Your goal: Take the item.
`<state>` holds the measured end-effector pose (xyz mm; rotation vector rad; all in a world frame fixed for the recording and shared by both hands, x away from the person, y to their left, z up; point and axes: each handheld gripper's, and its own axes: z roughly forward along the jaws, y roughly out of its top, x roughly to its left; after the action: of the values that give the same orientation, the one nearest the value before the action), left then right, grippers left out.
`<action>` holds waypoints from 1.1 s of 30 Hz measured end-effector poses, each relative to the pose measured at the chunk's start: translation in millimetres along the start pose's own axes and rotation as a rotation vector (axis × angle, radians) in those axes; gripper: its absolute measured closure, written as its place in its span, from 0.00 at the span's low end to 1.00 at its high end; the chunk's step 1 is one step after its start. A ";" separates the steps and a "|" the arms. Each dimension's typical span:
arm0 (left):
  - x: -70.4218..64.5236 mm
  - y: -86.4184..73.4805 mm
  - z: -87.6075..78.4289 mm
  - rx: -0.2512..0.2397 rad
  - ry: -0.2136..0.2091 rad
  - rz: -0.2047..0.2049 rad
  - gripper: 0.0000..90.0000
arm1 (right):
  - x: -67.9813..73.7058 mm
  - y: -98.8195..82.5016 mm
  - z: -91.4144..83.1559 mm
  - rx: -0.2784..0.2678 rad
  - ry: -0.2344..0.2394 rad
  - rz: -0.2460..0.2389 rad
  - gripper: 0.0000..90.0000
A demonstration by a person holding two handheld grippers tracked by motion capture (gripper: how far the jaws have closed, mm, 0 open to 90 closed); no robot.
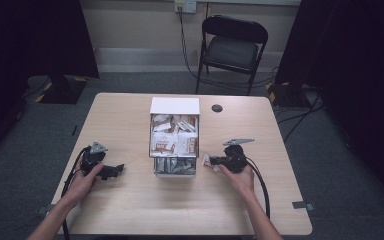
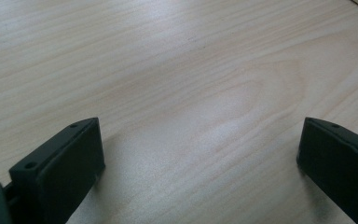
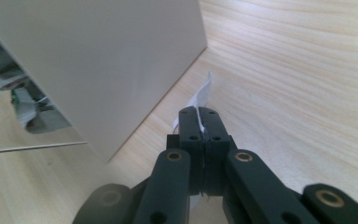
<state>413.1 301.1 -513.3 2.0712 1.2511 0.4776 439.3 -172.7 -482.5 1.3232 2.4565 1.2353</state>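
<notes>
The right tongs were clamped on a packet that showed edge-on as a thin white strip; its print was hidden. In the high view the packet was too small to read, as were the labels in the box. The left tongs were cut off by the bottom edge, and the table by the lower edge.

The table is pale wood-grain, the box white, its packets white and brown.
</notes>
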 end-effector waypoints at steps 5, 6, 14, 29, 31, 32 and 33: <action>-0.4 -0.1 0.3 -0.004 0.000 -0.006 0.00 | -4.0 -1.0 1.1 0.005 -0.026 0.015 0.94; 0.0 0.0 0.0 0.000 0.000 0.001 0.00 | -4.9 -1.5 1.8 0.004 -0.034 0.019 0.92; 0.0 0.0 0.0 0.000 0.000 0.000 0.00 | -8.4 -1.2 0.7 -0.013 -0.067 0.036 0.76; -0.4 -0.1 0.2 -0.004 0.000 -0.005 0.00 | -9.3 1.5 -9.2 -0.096 -0.088 0.060 0.50; -0.5 -0.2 0.2 -0.005 -0.002 -0.006 0.00 | -8.6 1.7 -10.9 -0.092 -0.086 0.064 0.47; -0.5 -0.2 0.2 -0.005 -0.002 -0.007 0.00 | -8.5 1.8 -12.5 -0.095 -0.081 0.063 0.46; -0.5 -0.2 0.2 -0.005 -0.002 -0.007 0.00 | -8.4 2.0 -13.5 -0.097 -0.081 0.061 0.46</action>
<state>412.9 300.6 -513.6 2.0623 1.2544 0.4751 440.1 -186.6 -474.4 1.4035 2.2878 1.2705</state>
